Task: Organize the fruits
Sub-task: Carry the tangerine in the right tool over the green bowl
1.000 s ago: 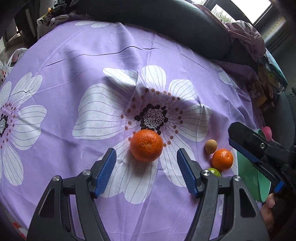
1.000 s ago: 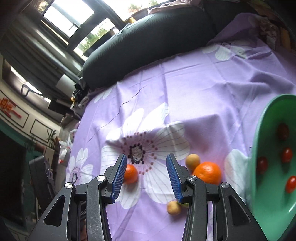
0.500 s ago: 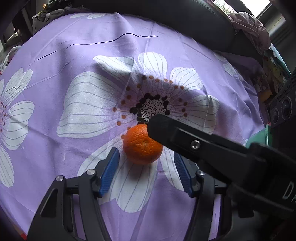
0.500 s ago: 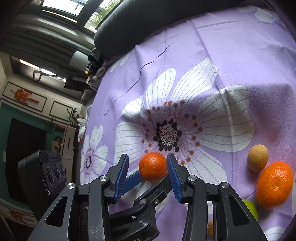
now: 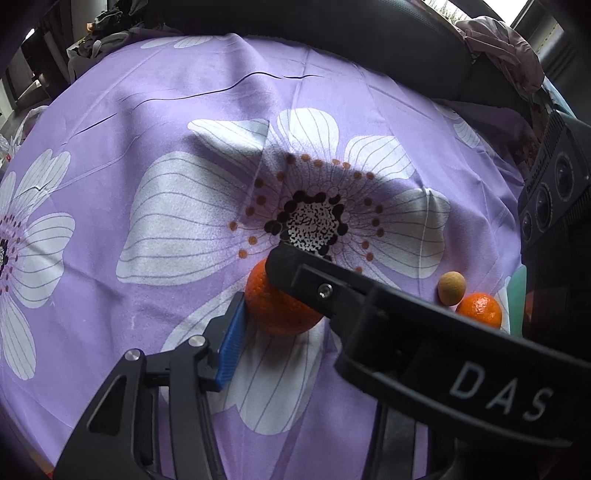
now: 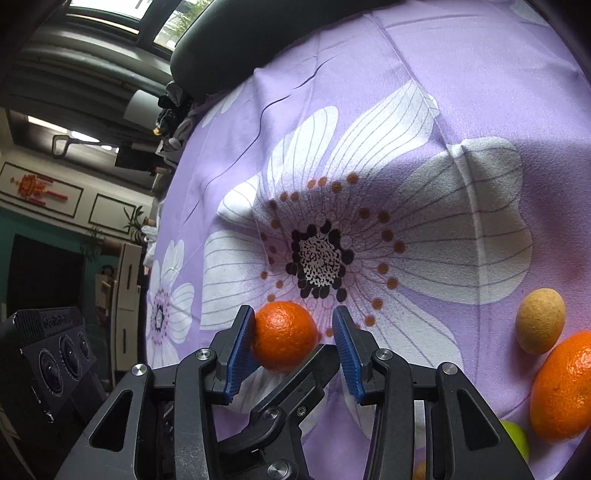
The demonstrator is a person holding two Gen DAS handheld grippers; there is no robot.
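Observation:
An orange tangerine (image 5: 275, 306) lies on the purple flowered cloth (image 5: 184, 129), also in the right wrist view (image 6: 284, 334). My left gripper (image 5: 284, 325) is open around it; its left blue pad (image 5: 231, 343) touches the fruit, and its right finger is hidden behind the right gripper's black arm. My right gripper (image 6: 293, 349) is open around the same tangerine, with its left pad (image 6: 240, 347) against the fruit and the right pad apart from it. The left gripper's finger (image 6: 295, 384) crosses below the tangerine.
To the right lie a tan round fruit (image 5: 451, 288), a second tangerine (image 5: 479, 309) and a green bowl's rim (image 5: 516, 295). The right wrist view shows the tan fruit (image 6: 540, 320), the second tangerine (image 6: 563, 384) and a green fruit (image 6: 517, 435). A dark cushion (image 5: 332, 26) borders the far edge.
Both grippers have moved in on the tangerine from opposite sides. The right gripper has swung left away from the green bowl, and its arm now crosses the left wrist view.

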